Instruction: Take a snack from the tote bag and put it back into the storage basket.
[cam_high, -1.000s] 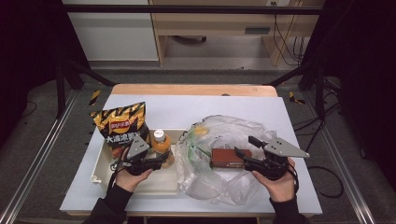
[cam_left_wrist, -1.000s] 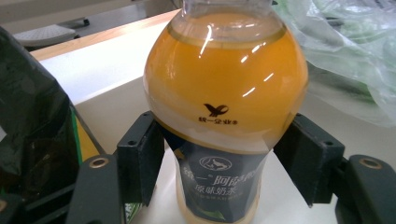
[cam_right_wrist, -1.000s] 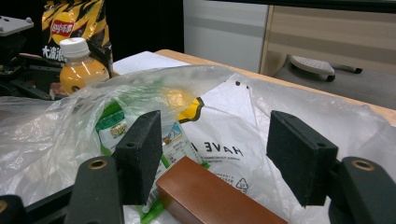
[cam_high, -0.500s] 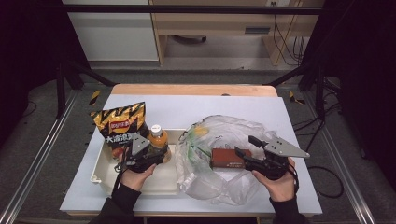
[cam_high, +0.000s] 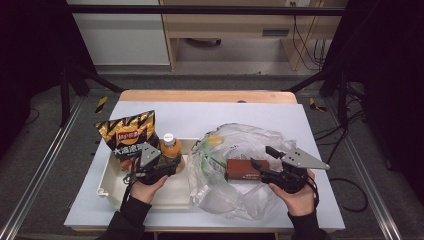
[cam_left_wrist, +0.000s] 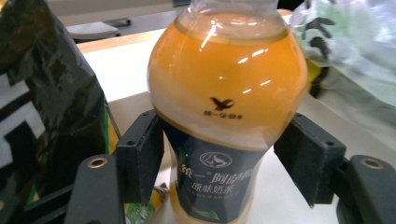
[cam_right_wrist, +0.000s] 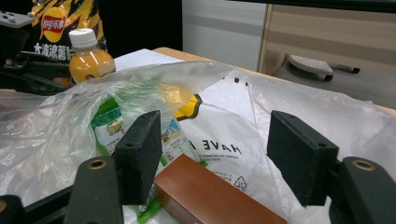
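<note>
The left gripper (cam_high: 167, 167) has its 2 jaws either side of the bottle (cam_high: 171, 148), at its dark label; in the left gripper view the left pad sits against the bottle (cam_left_wrist: 227, 107), the right pad shows a sliver of gap, so it looks released rather than clamped, the jaws having just been opening slightly. The left hand (cam_high: 147, 185) lies low over the tray (cam_high: 111, 177), forearm coming up from the bottom edge. The right gripper (cam_high: 260, 165) is level, jaws spread, pointing at the brown box (cam_high: 246, 169) on the plastic bag (cam_high: 235, 145); the right hand (cam_high: 295, 192) cups it from behind. The right gripper view shows the box (cam_right_wrist: 210, 196) low between the pads, untouched, and printing on the bag (cam_right_wrist: 219, 126). The chip bag (cam_high: 127, 137) stands just left of the bottle
</note>
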